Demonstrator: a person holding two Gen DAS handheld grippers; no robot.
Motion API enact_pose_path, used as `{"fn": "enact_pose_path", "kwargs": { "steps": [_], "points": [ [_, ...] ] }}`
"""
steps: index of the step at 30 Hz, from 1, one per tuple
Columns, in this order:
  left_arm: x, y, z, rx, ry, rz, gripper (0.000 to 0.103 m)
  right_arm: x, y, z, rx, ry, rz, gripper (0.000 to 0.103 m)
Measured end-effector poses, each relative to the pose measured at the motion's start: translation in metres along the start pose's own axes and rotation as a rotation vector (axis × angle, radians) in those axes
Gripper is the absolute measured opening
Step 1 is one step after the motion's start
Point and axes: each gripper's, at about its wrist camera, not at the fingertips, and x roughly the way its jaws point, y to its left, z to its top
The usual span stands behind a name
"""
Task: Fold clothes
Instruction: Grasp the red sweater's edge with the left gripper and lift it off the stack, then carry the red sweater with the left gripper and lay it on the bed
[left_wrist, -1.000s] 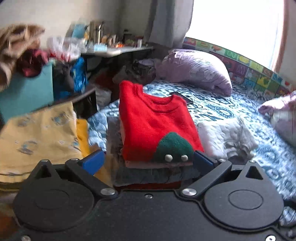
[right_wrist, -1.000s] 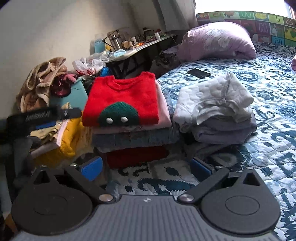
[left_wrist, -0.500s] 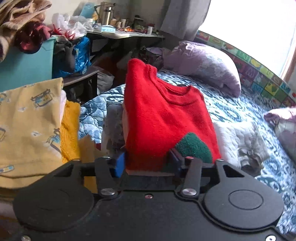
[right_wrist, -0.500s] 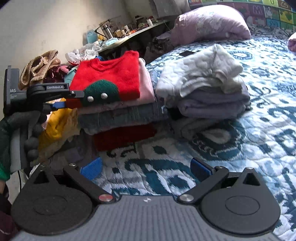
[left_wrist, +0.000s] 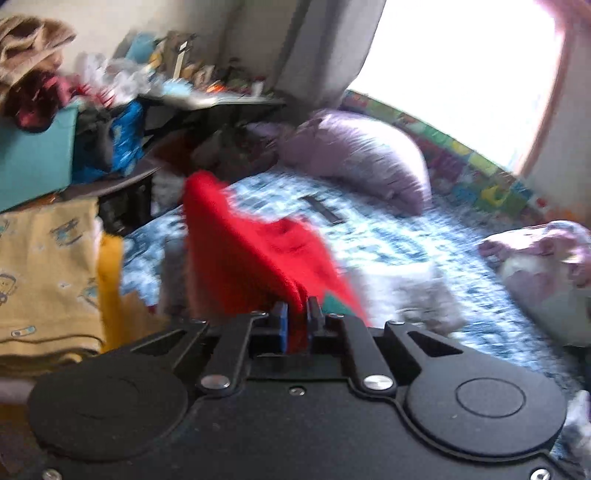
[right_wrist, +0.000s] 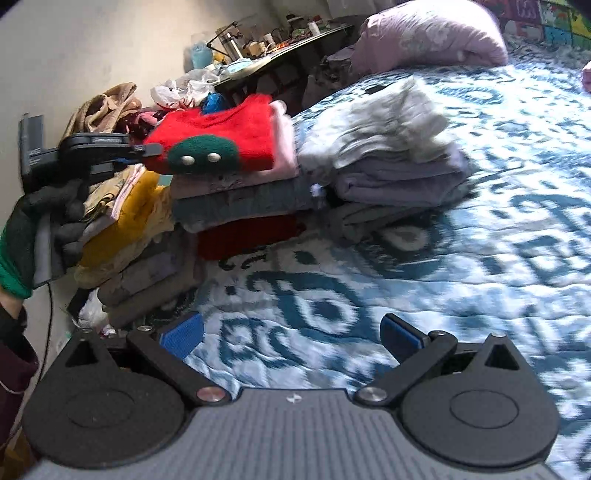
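Observation:
A folded red sweater (left_wrist: 251, 251) with a green patch tops a stack of folded clothes (right_wrist: 240, 206) on the bed. My left gripper (left_wrist: 297, 314) has its jaws closing on the sweater's near edge, and the blue pads press on the red knit, which rises bunched in front of the camera. The right wrist view shows that left gripper (right_wrist: 147, 149) at the red sweater's (right_wrist: 221, 136) left corner, held by a gloved hand (right_wrist: 40, 221). Low over the blue patterned bedspread (right_wrist: 480, 240), my right gripper (right_wrist: 291, 332) is open with nothing between its fingers.
A white and grey folded pile (right_wrist: 399, 147) sits right of the stack, and a yellow pile (left_wrist: 40, 266) sits left of it. A lilac pillow (left_wrist: 362, 162) and a dark phone (left_wrist: 325, 210) lie farther up the bed. A cluttered table stands by the wall.
My left gripper went from wide open to closed on the red sweater's near edge and lifted it slightly. The right gripper drew back from the piles, still open.

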Motion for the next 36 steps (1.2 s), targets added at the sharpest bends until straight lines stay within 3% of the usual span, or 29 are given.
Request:
{"fn": "enact_pose_path", "kwargs": {
  "steps": [7,13,18,23,27,30,32,35,36],
  "points": [
    [-0.052,-0.051,-0.008,-0.05,0.002,-0.145,0.005,-0.099,-0.05,0.001,0.031,-0.022,0.016,0.102],
    [-0.089,-0.093,-0.048,-0.114,0.041,-0.282,0.005,-0.222,-0.097,-0.01,-0.055,-0.003,0.002,0.102],
    [-0.097,-0.145,-0.096,-0.112,0.125,-0.413,0.005,-0.334,-0.139,-0.034,-0.099,0.038,-0.086,0.102],
    [-0.078,-0.221,-0.127,-0.063,0.227,-0.527,0.005,-0.419,-0.177,-0.094,-0.029,0.058,-0.223,0.103],
    [-0.066,-0.284,-0.139,-0.019,0.229,-0.631,0.005,-0.454,-0.196,-0.156,0.077,-0.02,-0.18,0.103],
    [-0.066,-0.299,-0.145,-0.004,0.232,-0.693,0.005,-0.46,-0.196,-0.196,0.129,-0.088,-0.101,0.103],
    [-0.067,-0.3,-0.163,0.062,0.255,-0.69,0.005,-0.446,-0.195,-0.214,0.163,-0.109,-0.053,0.103],
    [-0.058,-0.283,-0.206,0.136,0.377,-0.661,0.009,-0.424,-0.193,-0.241,0.213,-0.137,0.02,0.103],
    [-0.055,-0.275,-0.224,0.156,0.419,-0.628,0.015,-0.409,-0.193,-0.247,0.235,-0.135,0.04,0.103]
  ]
}}
